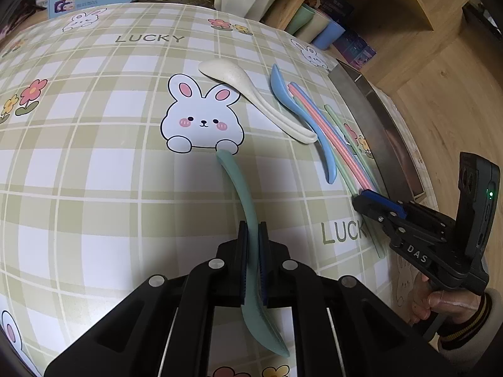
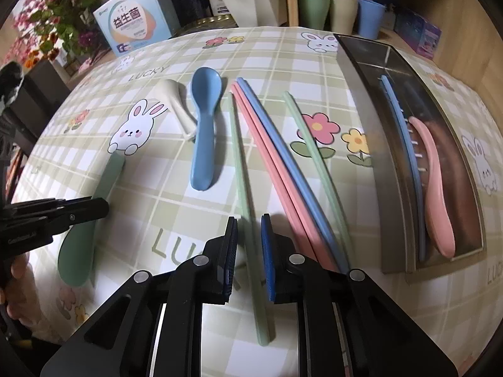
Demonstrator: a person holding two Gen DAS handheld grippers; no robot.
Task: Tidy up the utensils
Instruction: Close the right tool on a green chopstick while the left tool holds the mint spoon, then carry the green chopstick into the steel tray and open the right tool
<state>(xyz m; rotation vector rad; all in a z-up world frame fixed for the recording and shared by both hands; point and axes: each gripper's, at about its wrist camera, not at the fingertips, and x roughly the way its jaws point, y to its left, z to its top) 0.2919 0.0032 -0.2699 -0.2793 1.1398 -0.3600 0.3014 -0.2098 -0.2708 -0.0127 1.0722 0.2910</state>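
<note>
My left gripper is shut on the green spoon, gripping its handle; the same spoon shows in the right wrist view. My right gripper is open, its jaws on either side of a green chopstick lying on the table. A cream spoon, a blue spoon, a pink chopstick, a blue chopstick and a second green chopstick lie on the cloth. The metal tray at right holds a pink spoon and a blue chopstick.
The table has a green checked cloth with rabbits. At the back stand a printed box, flowers, and green, cream and blue cups. A wooden shelf is at the far right.
</note>
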